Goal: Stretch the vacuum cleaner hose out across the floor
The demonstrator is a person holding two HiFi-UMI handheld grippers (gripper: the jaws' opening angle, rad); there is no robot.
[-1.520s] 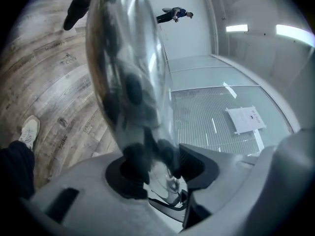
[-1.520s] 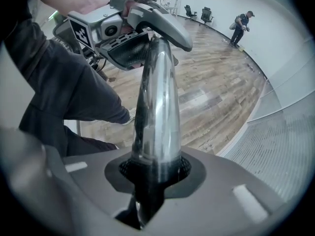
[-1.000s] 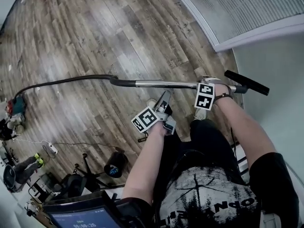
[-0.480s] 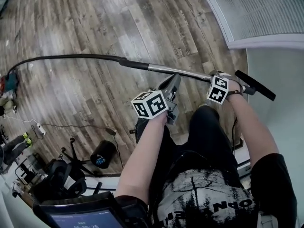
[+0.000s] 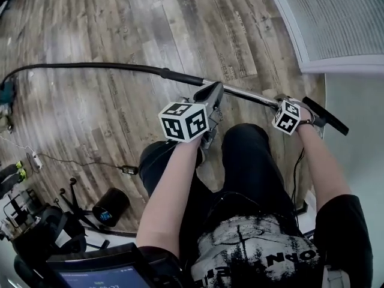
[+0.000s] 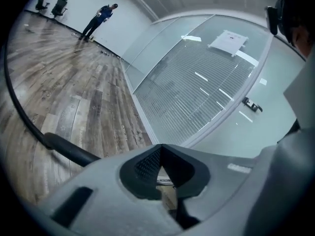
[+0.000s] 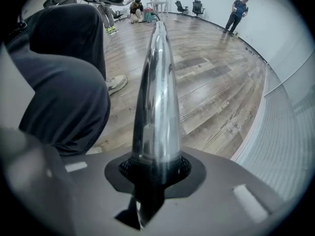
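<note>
The black vacuum cleaner hose [image 5: 90, 66] is laid leftward from the chrome wand [image 5: 240, 92] pinched by the right gripper [image 7: 155, 171]; the nearer left gripper [image 5: 213, 95] is closed, empty.

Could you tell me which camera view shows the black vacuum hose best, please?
The head view: the hose runs in one long arc across the floor from the metal tube toward the left edge. The left gripper view catches only a curved stretch; the right gripper view shows mainly the tube, hardly any hose.

I see a wood-plank floor [image 5: 90, 29], a glass wall with blinds [image 5: 342, 17], a dark cylinder [image 5: 110, 207] near some cables [image 5: 84, 161], and a person [image 6: 98, 19] standing far off.
</note>
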